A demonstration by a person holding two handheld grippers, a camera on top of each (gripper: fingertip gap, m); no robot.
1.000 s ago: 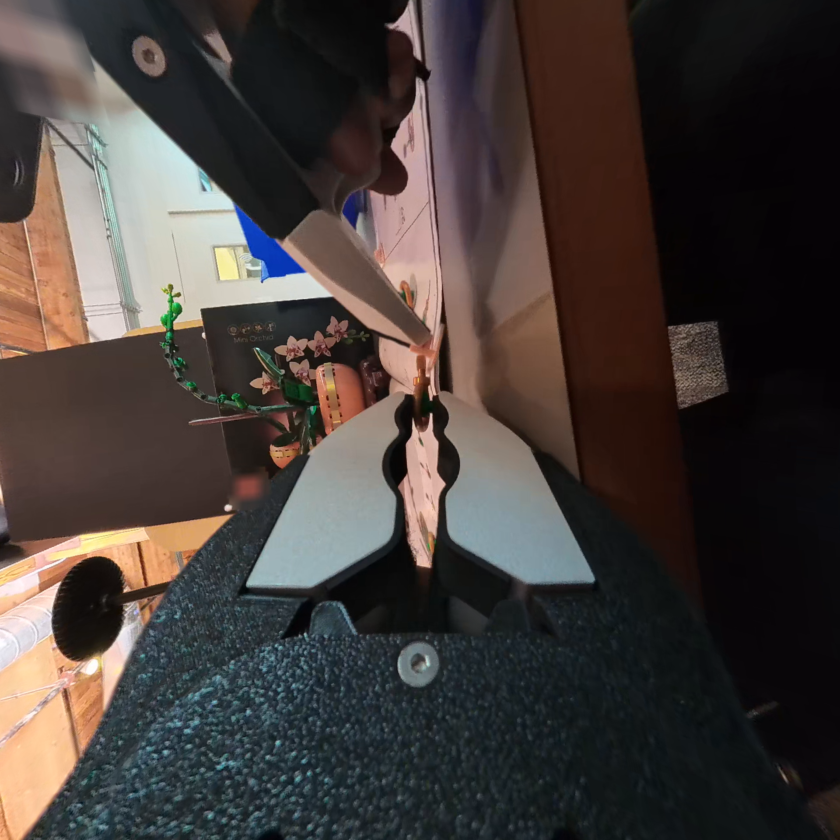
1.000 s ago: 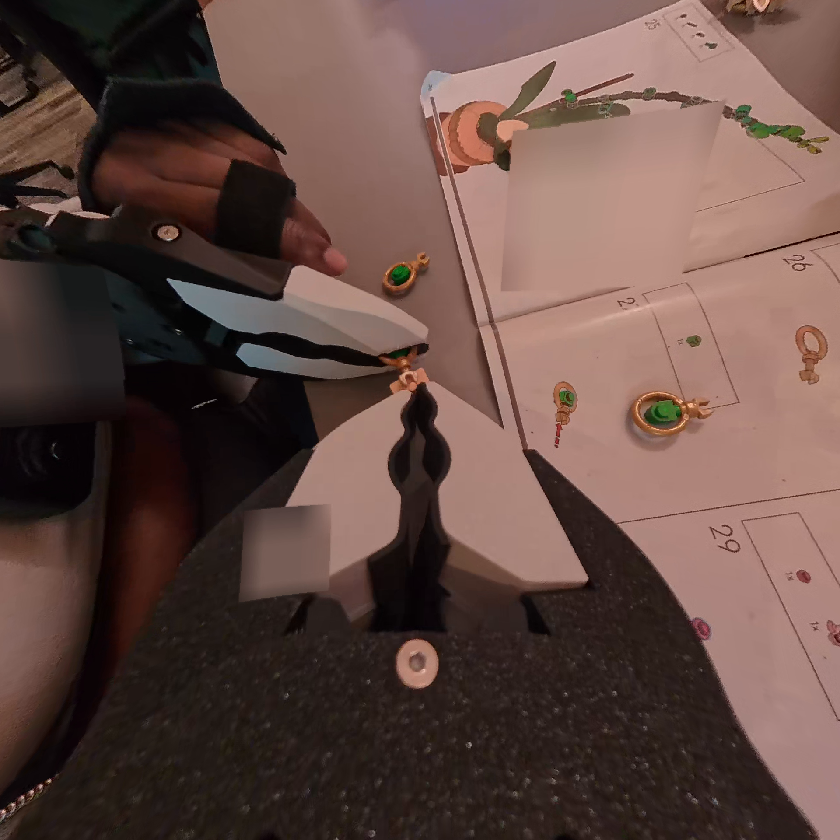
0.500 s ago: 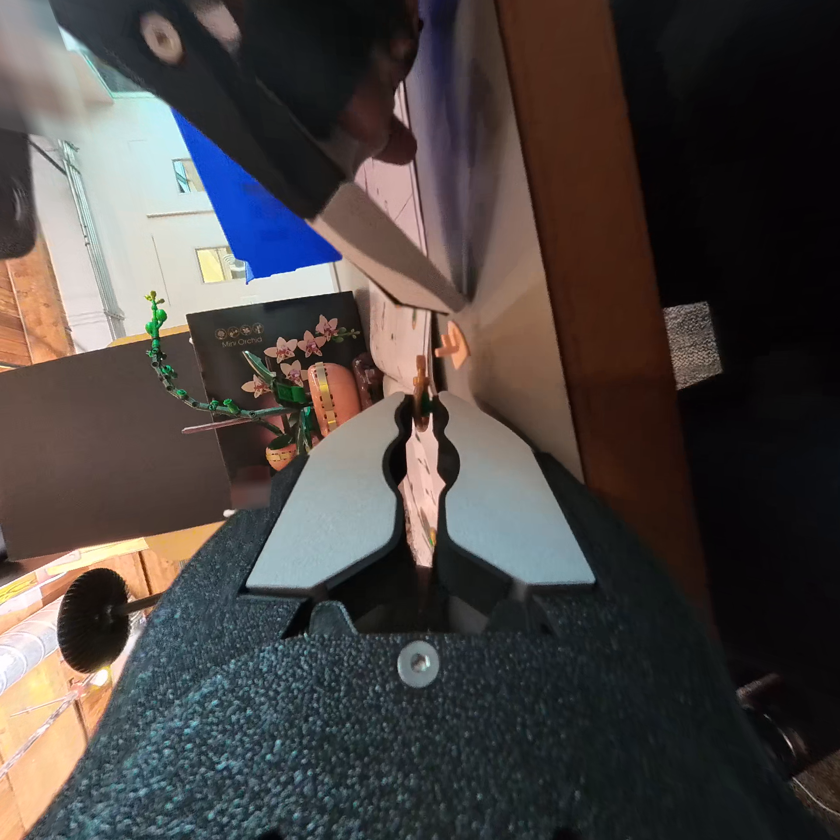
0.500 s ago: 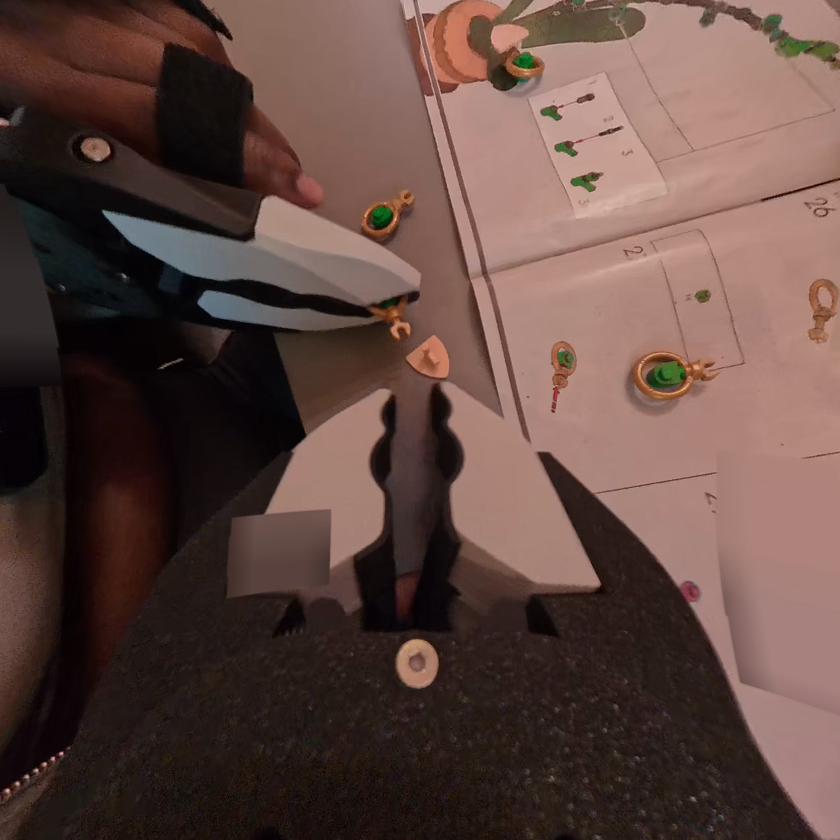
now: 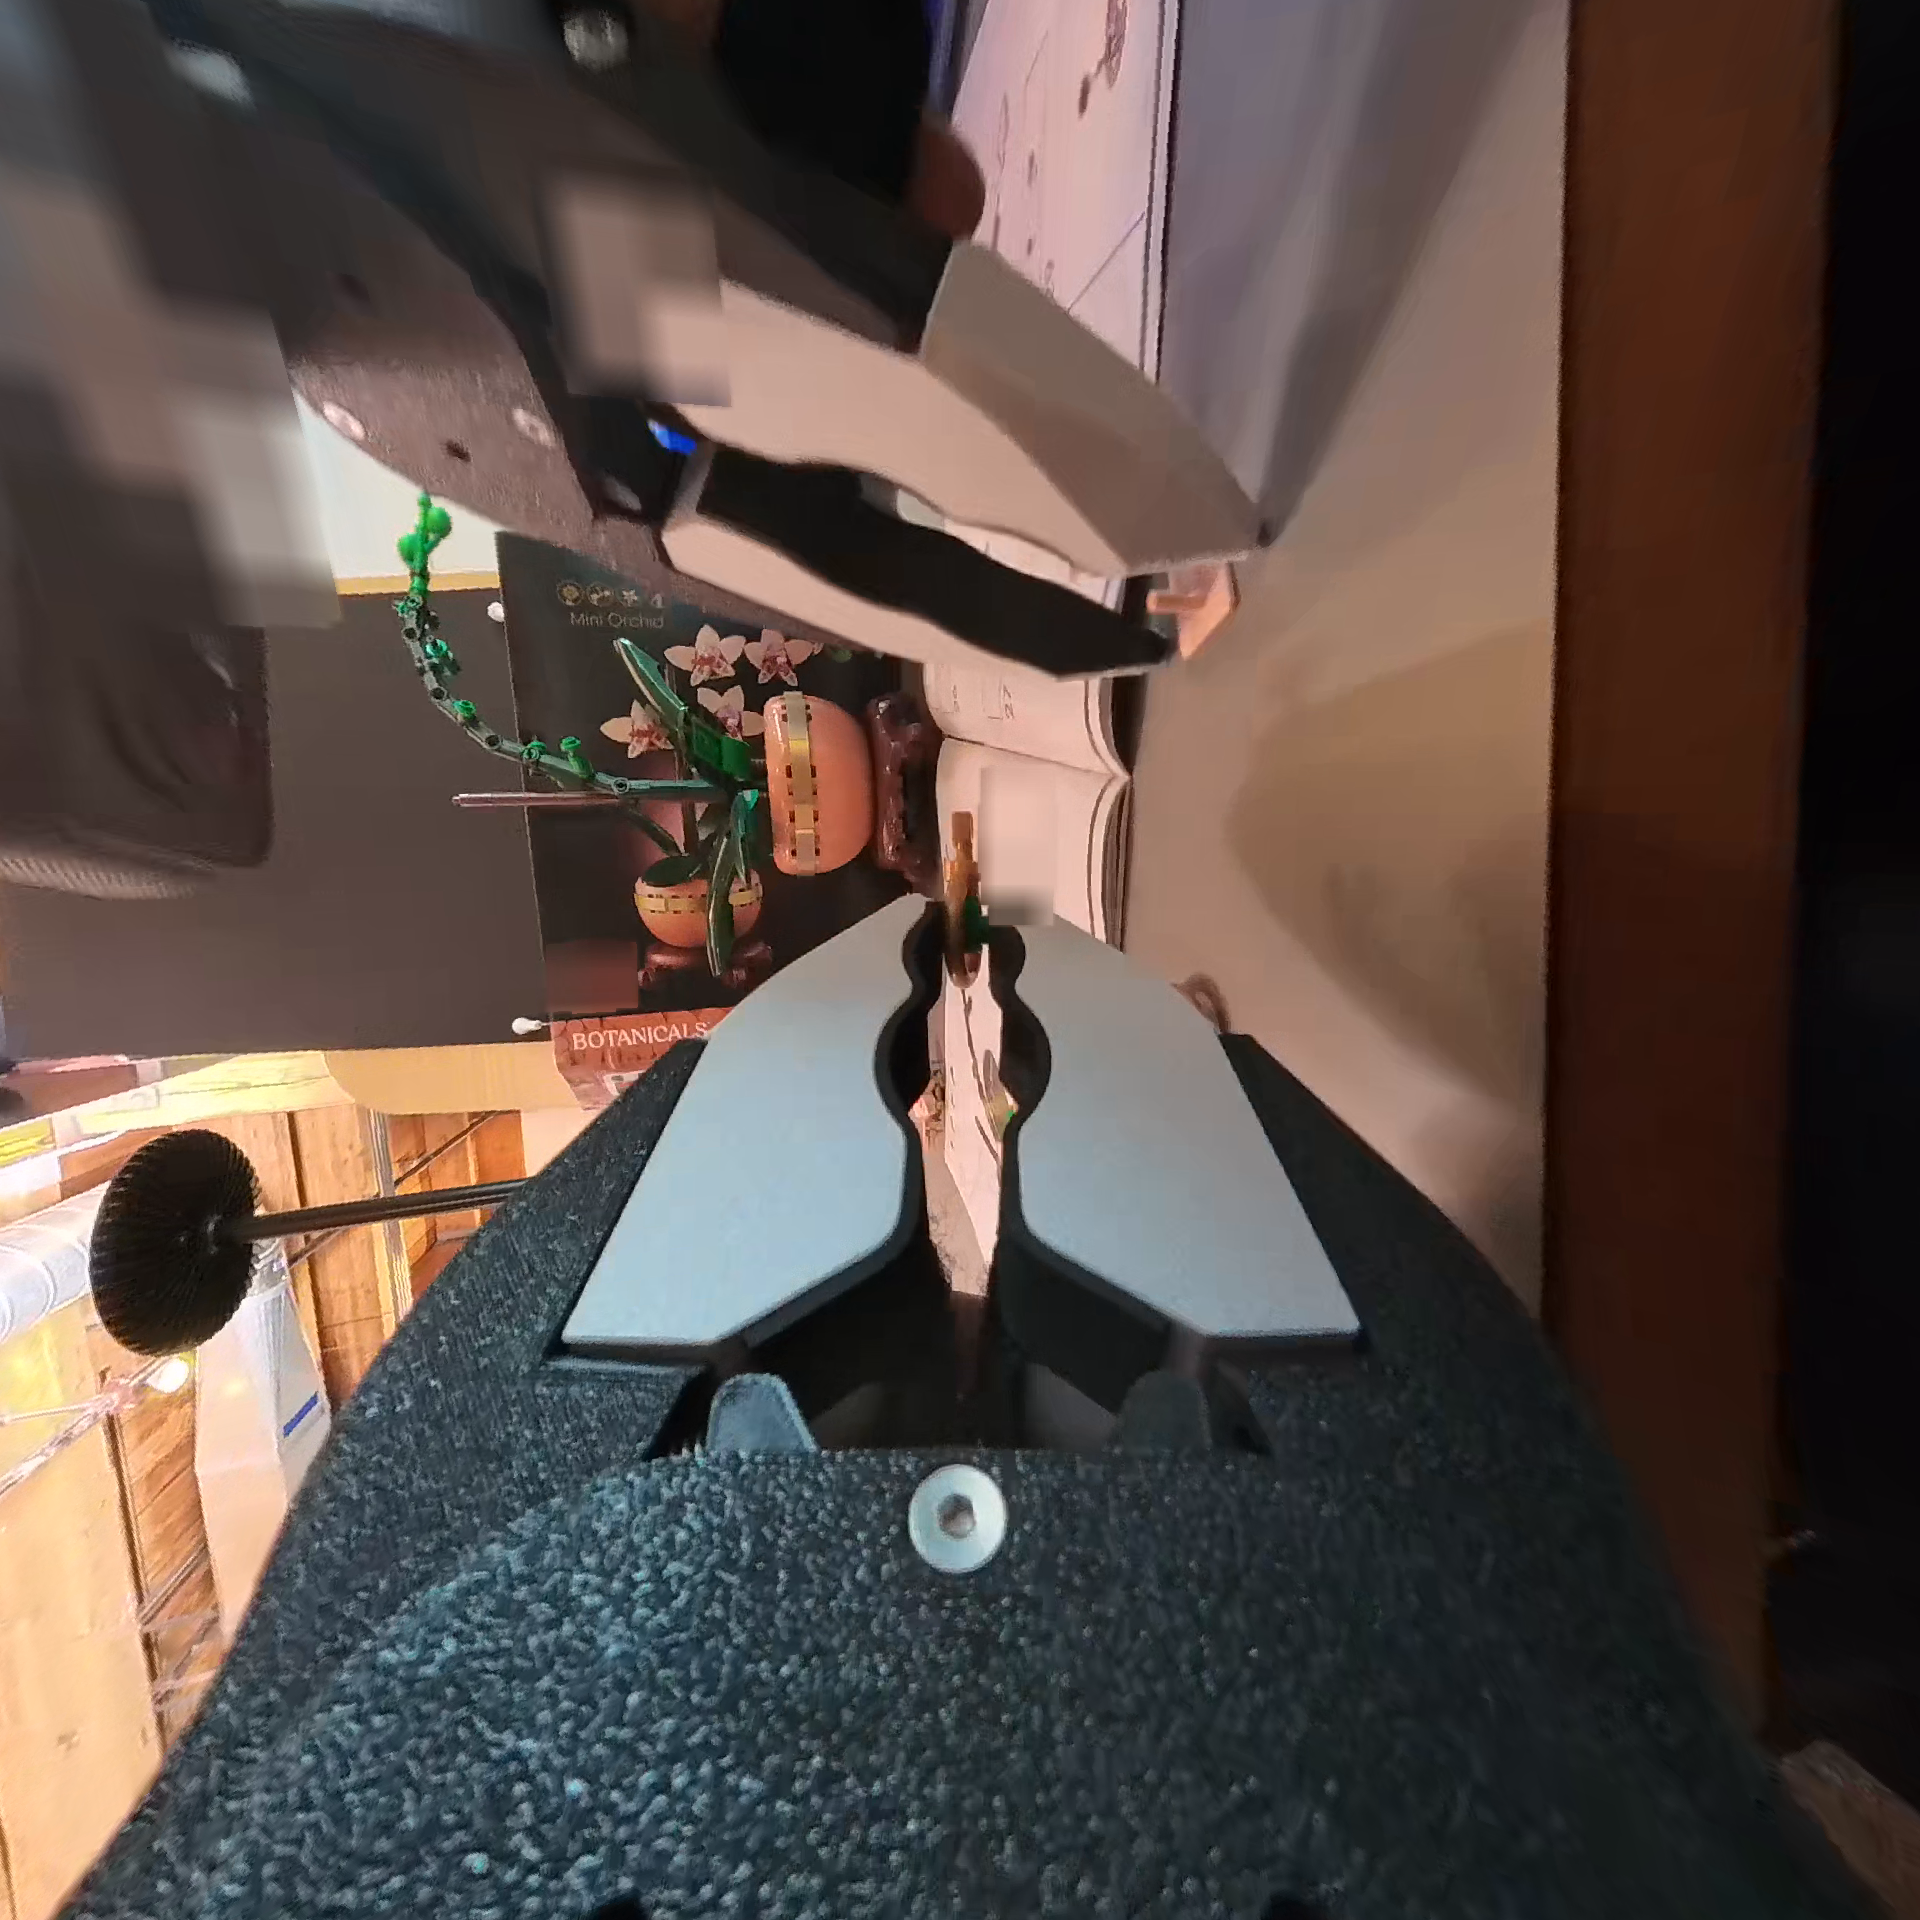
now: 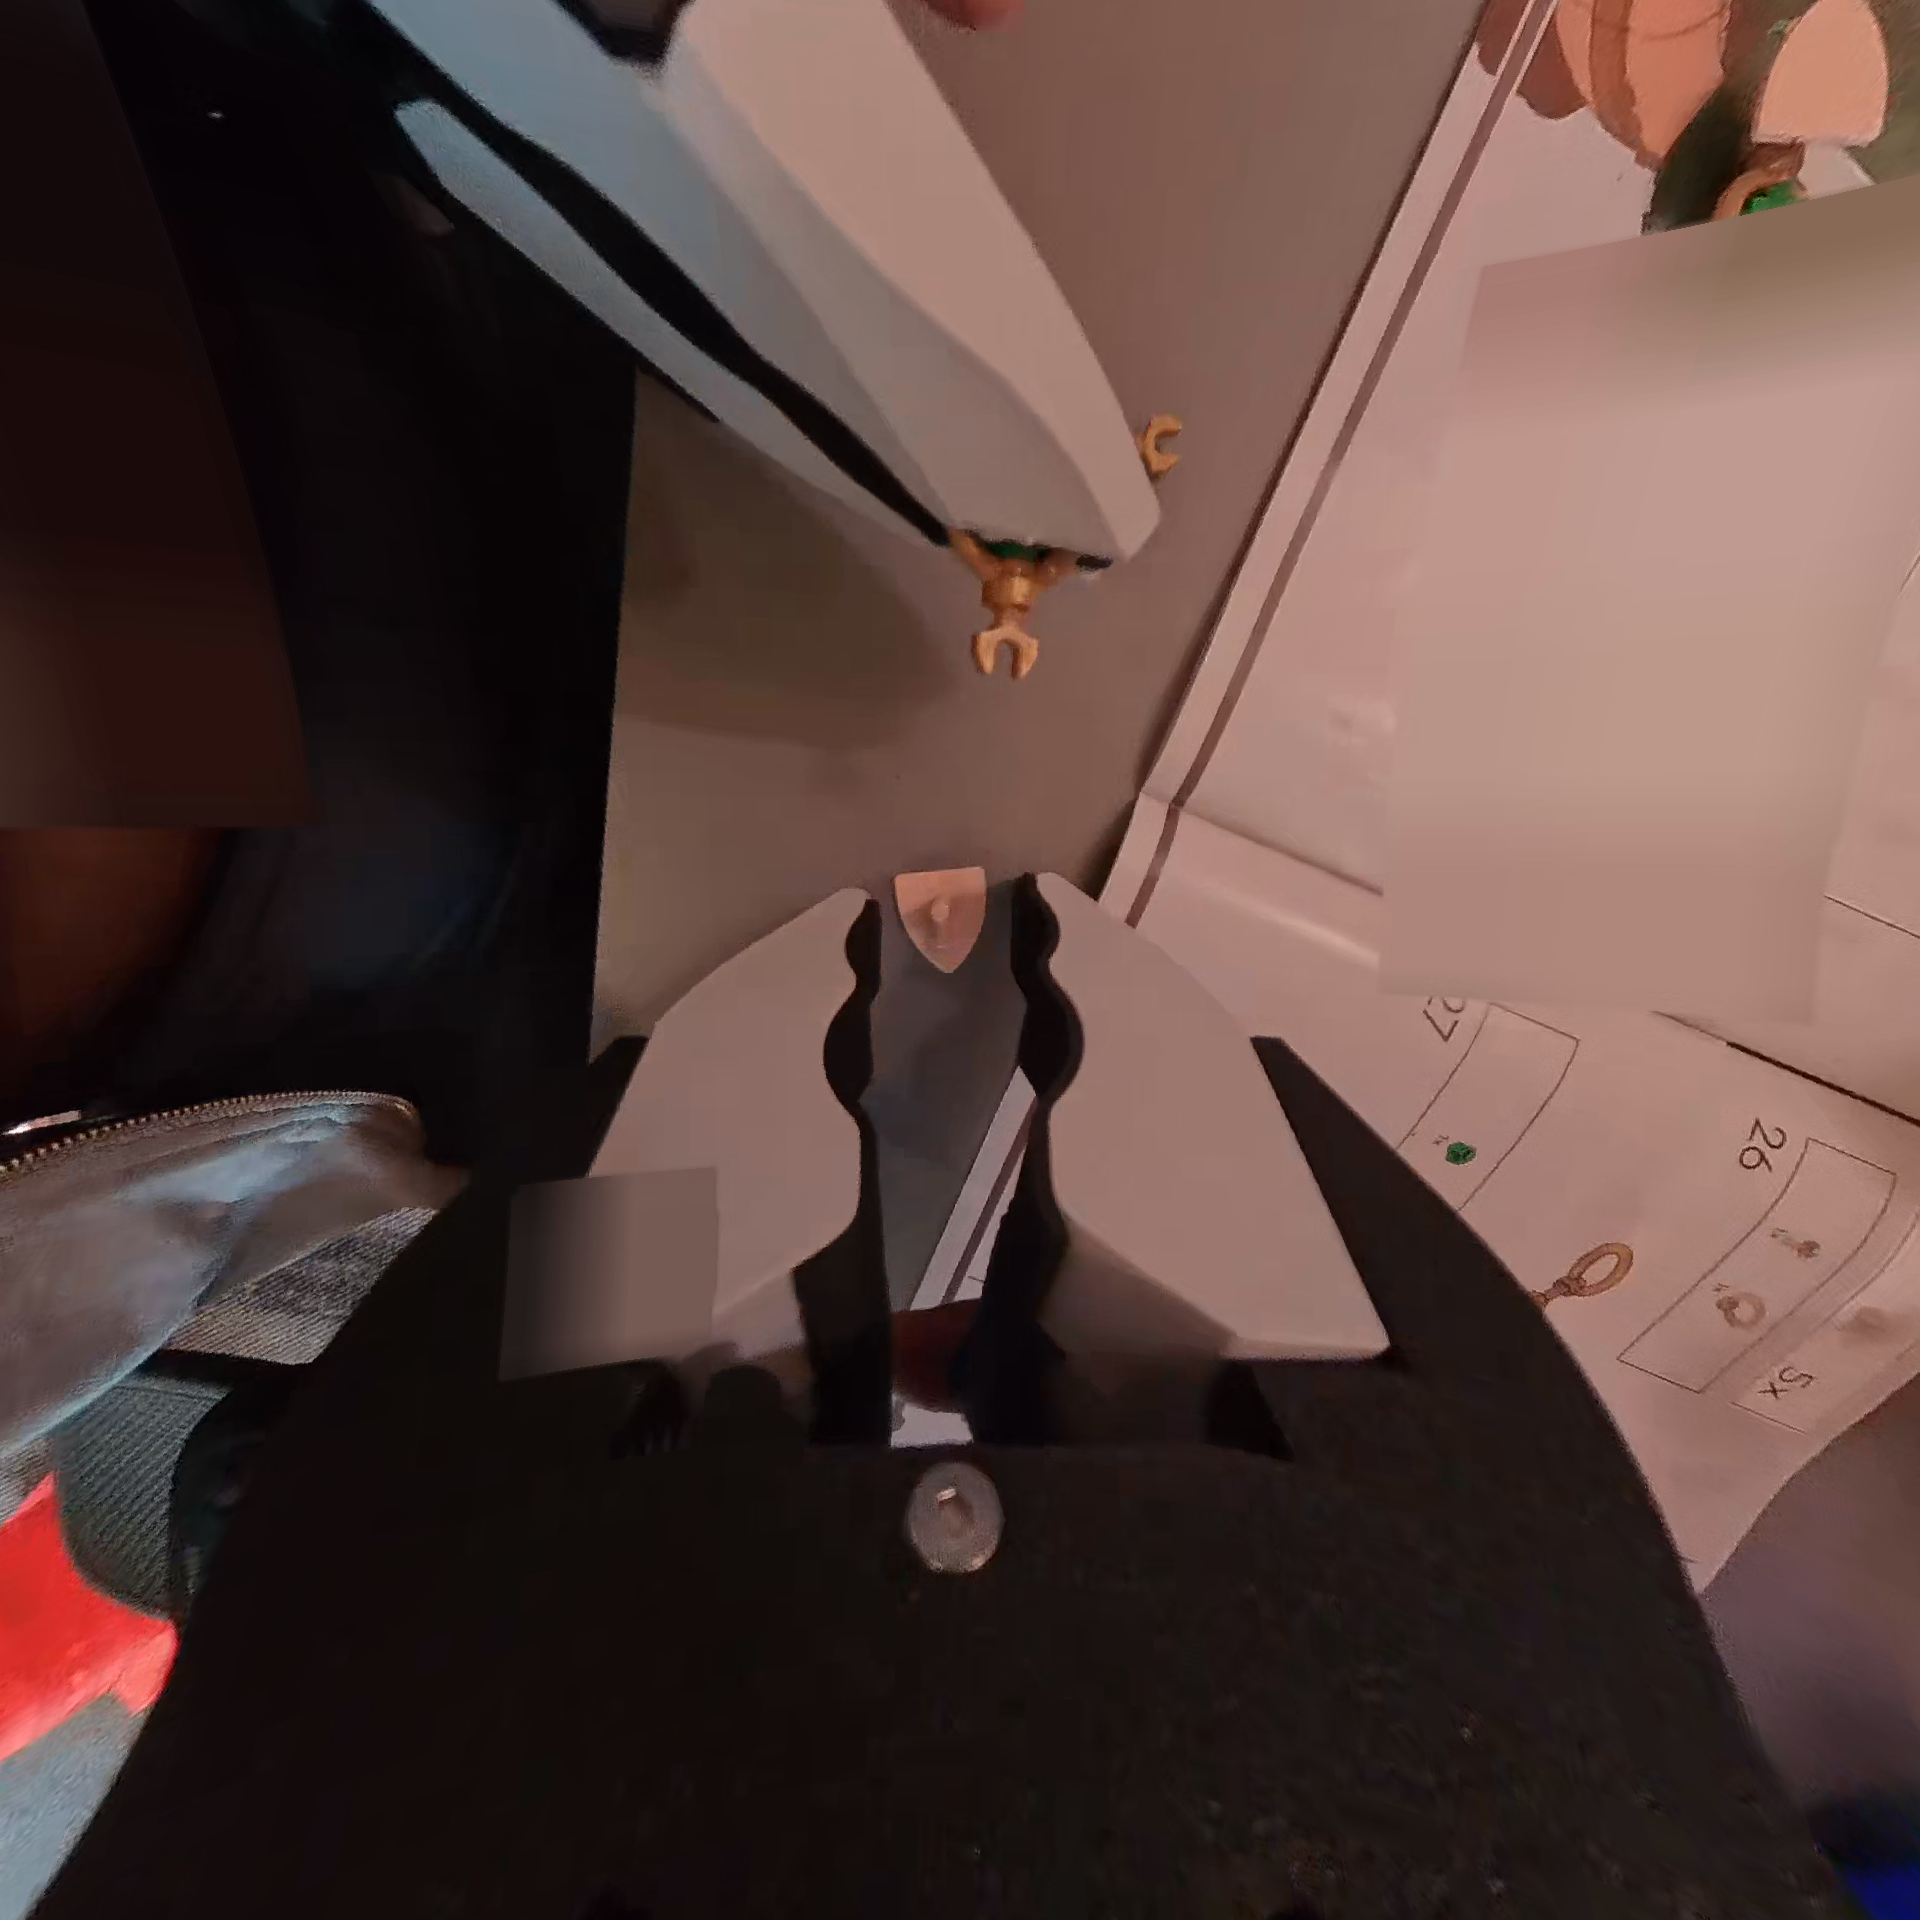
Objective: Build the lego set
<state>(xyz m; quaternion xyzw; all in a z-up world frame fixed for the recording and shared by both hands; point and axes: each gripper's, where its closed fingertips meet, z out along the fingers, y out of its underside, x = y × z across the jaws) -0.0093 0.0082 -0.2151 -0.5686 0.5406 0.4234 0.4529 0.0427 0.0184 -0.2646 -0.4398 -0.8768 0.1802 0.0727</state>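
One gold ring piece [image 6: 1006,603] with a green stud set in it was clenched at the tips of the left gripper [image 5: 961,928]; its clip end stuck out past the fingertips, above the grey table [image 6: 831,748]. One pale pink shield-shaped petal [image 6: 940,920], a small peg standing on its upper face, lay flat on the table between the tips of the right gripper [image 6: 943,894], whose fingers stood apart and touched nothing. A second gold clip [image 6: 1161,442] showed just right of the left gripper's tip, farther off. One open instruction booklet [image 6: 1558,1143] lay to the right of both grippers. In the left wrist view, one dark set box [image 5: 665,790] picturing an orchid stood at the far side, with one green built stem [image 5: 457,675] beside it.
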